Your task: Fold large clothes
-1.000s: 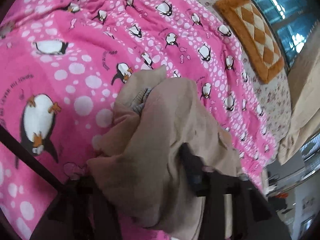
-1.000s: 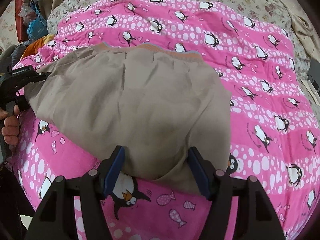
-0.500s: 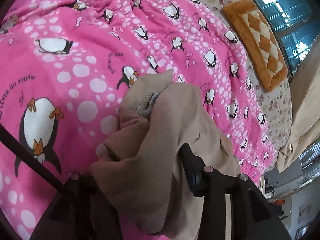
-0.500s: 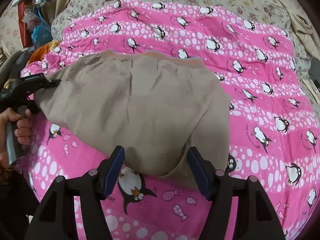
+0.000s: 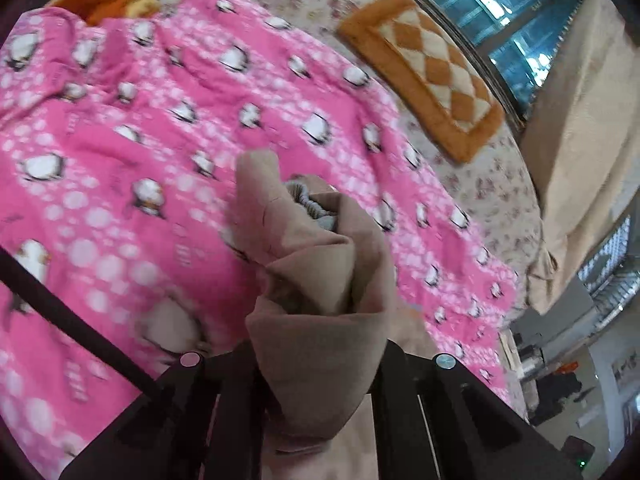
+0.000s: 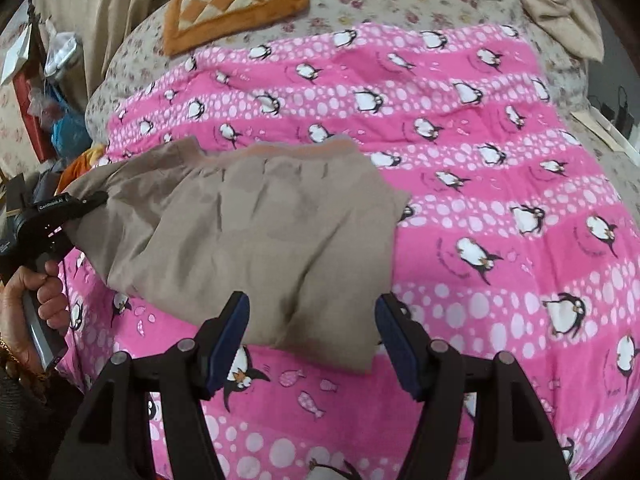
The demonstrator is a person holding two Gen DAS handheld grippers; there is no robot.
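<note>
The left gripper (image 5: 316, 364) is now clamped hard on a bunched corner of the tan garment (image 6: 248, 236); a moment ago its jaws were a little looser around the same wad of cloth. In the left wrist view the fabric rises in a thick roll between the jaws, with a grey ribbed elastic band (image 5: 316, 210) peeking out at the top. That view is more blurred than before and shows more of the far side of the bed, which suggests the left hand is lifting and pulling the corner.

The garment, which looks like a pair of shorts with an elastic waist, lies on the pink penguin blanket (image 6: 480, 208), left of centre, its waistband toward the far side. Its left edge is drawn up off the blanket toward the left gripper (image 6: 86, 202), gripped by the person's hand (image 6: 36, 300).

The right gripper (image 6: 312, 332) stands with its jaws apart, unchanged, astride the garment's near edge without pressing on it; it has backed off slightly, so more blanket shows.

With the corner secured, the fold can probably be carried over to the right.
</note>
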